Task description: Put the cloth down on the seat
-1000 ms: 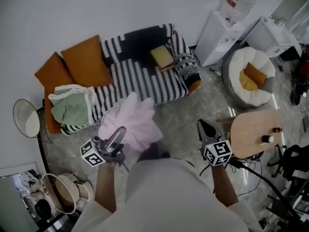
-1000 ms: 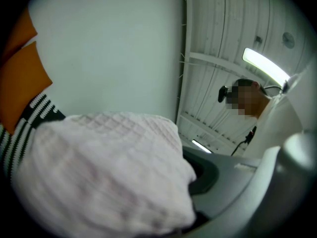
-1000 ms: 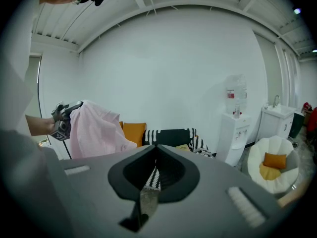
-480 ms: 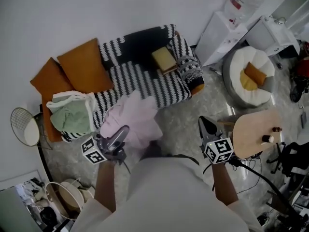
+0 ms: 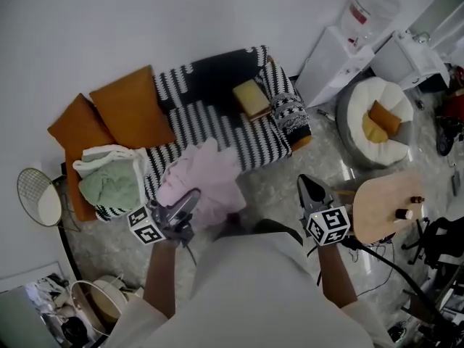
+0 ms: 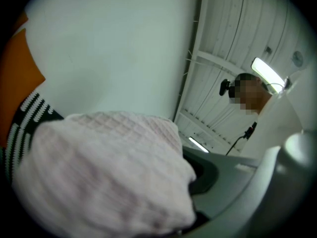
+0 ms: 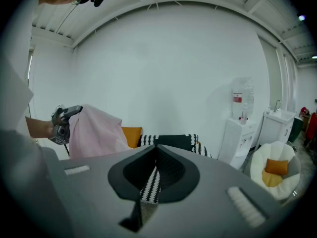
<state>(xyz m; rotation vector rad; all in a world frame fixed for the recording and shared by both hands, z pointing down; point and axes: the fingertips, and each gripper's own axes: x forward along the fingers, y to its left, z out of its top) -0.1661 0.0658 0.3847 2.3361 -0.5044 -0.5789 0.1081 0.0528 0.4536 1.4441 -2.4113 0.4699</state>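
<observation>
None of the placing was done | cloth (image 5: 206,181) hung pinched in left gripper (image 5: 193,194) jaws, just short of seat's (image 5: 217,125) front edge | right gripper (image 5: 309,187) jaws were pressed together, empty | remaining: reach seat, release.

Left tool (image 6: 198,182) clamps on pale pink waffle-knit cloth (image 6: 104,172). The cloth is bunched up, covers the jaw tips and fills the space left of the tool's grey body. Far left of the tool: orange cushion (image 6: 17,78) w/ black-white striped cover (image 6: 27,118) below it. White wall (image 6: 109,48) ahead. Up and right of the tool: ribbed ceiling (image 6: 233,29), lit lamp (image 6: 267,73).
</observation>
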